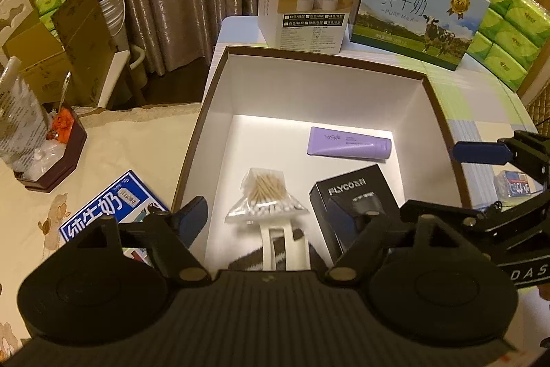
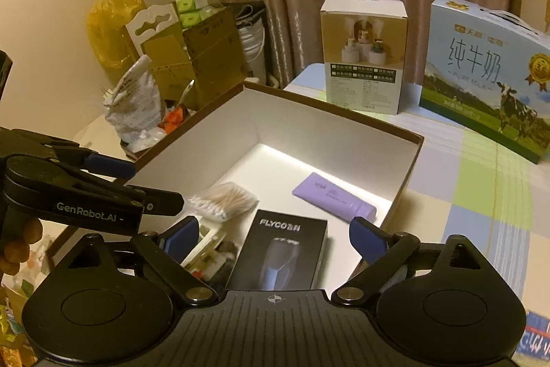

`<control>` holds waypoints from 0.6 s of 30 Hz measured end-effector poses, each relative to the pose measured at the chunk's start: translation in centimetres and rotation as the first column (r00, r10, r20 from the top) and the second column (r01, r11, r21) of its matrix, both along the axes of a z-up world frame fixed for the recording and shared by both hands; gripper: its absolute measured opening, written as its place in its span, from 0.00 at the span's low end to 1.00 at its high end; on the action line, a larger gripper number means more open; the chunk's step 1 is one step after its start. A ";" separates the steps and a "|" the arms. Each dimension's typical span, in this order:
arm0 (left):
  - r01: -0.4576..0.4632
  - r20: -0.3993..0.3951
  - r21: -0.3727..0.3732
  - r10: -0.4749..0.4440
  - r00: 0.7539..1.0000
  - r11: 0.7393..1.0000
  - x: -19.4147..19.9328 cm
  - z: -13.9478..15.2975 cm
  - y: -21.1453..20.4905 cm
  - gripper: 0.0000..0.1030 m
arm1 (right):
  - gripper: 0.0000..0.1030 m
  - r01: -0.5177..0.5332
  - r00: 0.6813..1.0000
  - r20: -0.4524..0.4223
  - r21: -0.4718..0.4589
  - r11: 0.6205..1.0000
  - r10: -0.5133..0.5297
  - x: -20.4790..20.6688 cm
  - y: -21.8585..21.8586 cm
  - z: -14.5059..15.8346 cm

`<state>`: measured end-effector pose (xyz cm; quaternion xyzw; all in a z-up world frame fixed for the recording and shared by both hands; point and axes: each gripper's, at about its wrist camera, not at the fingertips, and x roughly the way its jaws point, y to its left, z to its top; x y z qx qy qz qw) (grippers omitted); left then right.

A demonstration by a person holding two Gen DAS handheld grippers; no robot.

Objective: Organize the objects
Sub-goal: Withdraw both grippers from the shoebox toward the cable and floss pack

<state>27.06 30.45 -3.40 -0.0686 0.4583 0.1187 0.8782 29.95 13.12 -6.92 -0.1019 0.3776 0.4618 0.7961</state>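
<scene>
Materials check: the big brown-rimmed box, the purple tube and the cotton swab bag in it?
Large brown-rimmed open box: looks like matte paperboard, with thin folded walls and a plain white inside. Lilac squeeze tube: probably soft plastic with a satin finish, flat crimped end and round cap. Clear bag of cotton swabs: thin glossy plastic film; sticks look wooden, tan with white tips.

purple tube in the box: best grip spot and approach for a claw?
Grip the purple tube mid-body, across its narrow width, coming straight down from above. It lies flat on the floor of the open box with bare floor on both long sides, so the fingers should fit. I'd avoid the cap end: it sits close to the box wall.
</scene>
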 end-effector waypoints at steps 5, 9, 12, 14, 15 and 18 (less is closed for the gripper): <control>-0.010 0.004 0.007 0.010 1.000 1.000 -1.7 0.9 -0.9 0.72 | 0.91 0.021 1.000 -0.009 0.014 1.000 -0.020 -1.3 -1.2 0.6; -0.022 0.018 0.001 0.022 1.000 1.000 -3.3 1.5 -1.5 0.76 | 0.92 0.031 0.999 -0.014 0.023 0.999 -0.031 -2.4 -2.2 1.0; -0.028 0.023 -0.008 0.028 0.999 1.000 -4.3 1.8 -2.1 0.77 | 0.92 0.040 0.999 -0.020 0.025 0.999 -0.039 -3.2 -2.9 1.2; -0.027 0.024 -0.019 0.028 0.999 0.999 -5.0 1.9 -2.7 0.77 | 0.92 0.043 0.999 -0.027 0.028 0.999 -0.042 -3.8 -3.4 1.3; -0.029 0.024 -0.024 0.030 0.999 0.999 -5.3 1.9 -2.9 0.77 | 0.92 0.044 0.999 -0.029 0.030 0.999 -0.043 -4.1 -3.7 1.3; -0.032 0.023 -0.033 0.033 0.999 0.999 -6.3 2.0 -3.6 0.77 | 0.92 0.049 0.998 -0.038 0.037 0.998 -0.047 -4.7 -4.4 1.4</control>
